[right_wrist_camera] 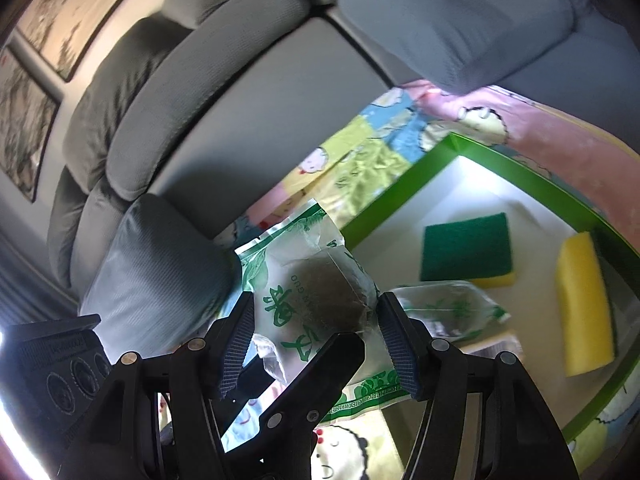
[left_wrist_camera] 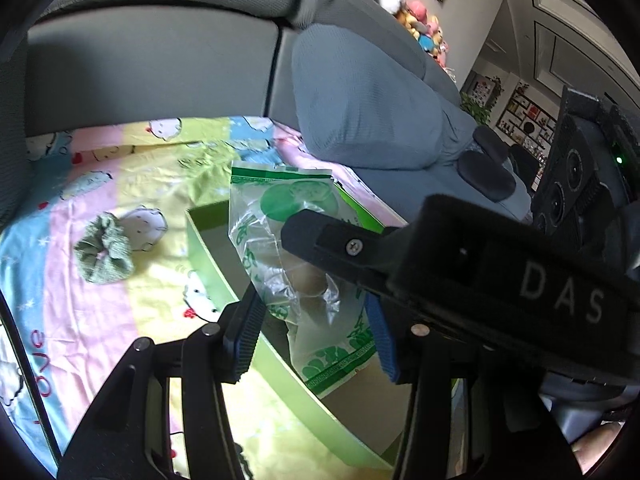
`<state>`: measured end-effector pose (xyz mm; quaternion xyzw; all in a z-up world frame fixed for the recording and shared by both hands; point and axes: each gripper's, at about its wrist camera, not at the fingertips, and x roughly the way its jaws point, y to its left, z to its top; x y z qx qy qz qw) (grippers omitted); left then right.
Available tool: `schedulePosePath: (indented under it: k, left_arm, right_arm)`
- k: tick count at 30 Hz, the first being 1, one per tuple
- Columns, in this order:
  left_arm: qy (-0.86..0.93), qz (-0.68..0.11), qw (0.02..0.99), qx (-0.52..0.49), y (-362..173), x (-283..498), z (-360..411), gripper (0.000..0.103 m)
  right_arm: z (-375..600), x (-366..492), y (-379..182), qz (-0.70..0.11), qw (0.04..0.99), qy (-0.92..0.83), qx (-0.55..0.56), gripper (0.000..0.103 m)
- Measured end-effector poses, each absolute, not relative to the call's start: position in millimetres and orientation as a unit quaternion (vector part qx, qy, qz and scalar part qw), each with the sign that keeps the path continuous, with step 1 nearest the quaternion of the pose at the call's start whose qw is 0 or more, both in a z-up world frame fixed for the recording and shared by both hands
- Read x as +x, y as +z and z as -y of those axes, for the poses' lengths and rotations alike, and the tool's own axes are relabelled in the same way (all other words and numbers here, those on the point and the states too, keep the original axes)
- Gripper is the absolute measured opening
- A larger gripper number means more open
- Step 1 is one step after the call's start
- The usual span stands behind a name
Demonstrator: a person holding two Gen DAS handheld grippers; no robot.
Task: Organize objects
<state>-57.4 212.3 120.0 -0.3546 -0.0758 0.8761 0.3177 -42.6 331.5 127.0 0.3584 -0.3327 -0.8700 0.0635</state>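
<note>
Over the box (right_wrist_camera: 394, 186) your right gripper (right_wrist_camera: 316, 334) is gripping the bag (right_wrist_camera: 320, 280); left gripper (left_wrist_camera: 316, 328) is standing open around it; sponges (right_wrist_camera: 466, 248) are lying inside, scrunchie (left_wrist_camera: 105, 252) is waiting outside.

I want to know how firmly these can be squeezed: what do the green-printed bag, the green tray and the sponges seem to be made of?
Green-printed bag: thin clear plastic film, glossy and crinkled, so it should crush easily.
Green tray: looks like stiff cardboard or thin board; flat straight walls with a matte green face and pale floor.
Sponges: soft yellow foam, and one shows a rough dark green scouring face.
</note>
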Motion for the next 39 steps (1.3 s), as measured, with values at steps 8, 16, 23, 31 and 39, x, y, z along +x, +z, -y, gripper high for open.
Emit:
schedulePosePath:
  k: [8,16,23,31,39]
  left_arm:
    - [0.859,0.089,0.337,-0.376,106,-64,-227,0.047]
    - [0.846,0.104,0.342,-0.396,94,-67,-233,0.047]
    - [0.843,0.111,0.340,-0.402,92,-66,-232,0.048]
    - [0.847,0.111,0.330,-0.401,94,-62,-225,0.048]
    - [0.865,0.120,0.290,-0.392,104,-63,-197,0.049]
  right_arm:
    - [-352,-45,111,0.348,0.026,-0.859,0.374,0.064]
    - [-362,-47,98,0.359,-0.001,-0.849,0.387,0.064]
    - [-363,-49,97,0.362,-0.010,-0.848,0.386,0.064]
    - [-364,-47,100,0.357,-0.026,-0.857,0.372,0.064]
    - [-366,-43,106,0.345,-0.059,-0.868,0.353,0.064]
